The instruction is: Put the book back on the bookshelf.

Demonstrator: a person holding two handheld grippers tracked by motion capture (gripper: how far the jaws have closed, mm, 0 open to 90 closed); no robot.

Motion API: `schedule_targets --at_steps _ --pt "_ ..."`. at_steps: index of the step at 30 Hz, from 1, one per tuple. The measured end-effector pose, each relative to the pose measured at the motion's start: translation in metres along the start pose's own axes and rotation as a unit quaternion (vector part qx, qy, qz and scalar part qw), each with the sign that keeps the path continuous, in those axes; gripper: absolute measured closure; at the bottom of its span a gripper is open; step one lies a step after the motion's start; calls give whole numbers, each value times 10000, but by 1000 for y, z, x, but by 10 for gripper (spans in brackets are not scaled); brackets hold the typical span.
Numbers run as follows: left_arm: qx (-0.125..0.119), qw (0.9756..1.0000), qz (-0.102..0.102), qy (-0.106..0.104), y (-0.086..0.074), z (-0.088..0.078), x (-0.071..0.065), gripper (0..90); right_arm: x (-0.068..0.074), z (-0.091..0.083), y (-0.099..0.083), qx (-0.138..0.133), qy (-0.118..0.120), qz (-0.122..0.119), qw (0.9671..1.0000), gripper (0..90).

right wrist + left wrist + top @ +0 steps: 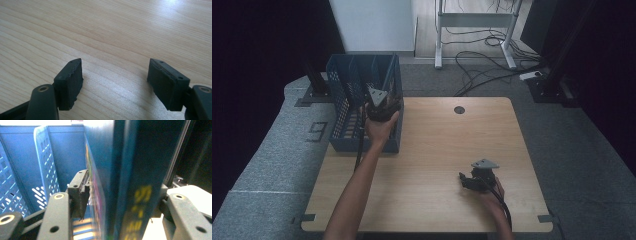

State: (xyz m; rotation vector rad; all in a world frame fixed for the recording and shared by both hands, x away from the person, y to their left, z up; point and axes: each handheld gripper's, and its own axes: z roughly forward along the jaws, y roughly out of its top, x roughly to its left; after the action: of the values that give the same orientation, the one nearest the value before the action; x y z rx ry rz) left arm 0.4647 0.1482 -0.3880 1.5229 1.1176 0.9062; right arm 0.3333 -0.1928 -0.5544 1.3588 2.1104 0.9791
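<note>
Basket [343, 107]: blue, slotted, on table's [437, 150] far left corner.
Book [125, 177]: dark blue, upright inside basket, between the left jaws.
Left gripper [381, 102]: jaws partly parted; left pad just off the cover.
Right gripper [115, 83]: jaws wide, nothing held, low over table.

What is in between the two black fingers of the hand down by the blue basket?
A dark blue book with yellow print stands between the left gripper's fingers, inside the blue basket. The left gripper view shows this.
</note>
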Motion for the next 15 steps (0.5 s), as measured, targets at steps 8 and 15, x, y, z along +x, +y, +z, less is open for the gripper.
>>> schedule_targets --at_steps 8,15 --pt "185 9996 33 -221 0 -6 1 394 0 0 0 1 -3 1 10000 276" --pt "492 9974 -35 -526 -1 -15 8 365 0 0 0 0 -4 13 10000 276"
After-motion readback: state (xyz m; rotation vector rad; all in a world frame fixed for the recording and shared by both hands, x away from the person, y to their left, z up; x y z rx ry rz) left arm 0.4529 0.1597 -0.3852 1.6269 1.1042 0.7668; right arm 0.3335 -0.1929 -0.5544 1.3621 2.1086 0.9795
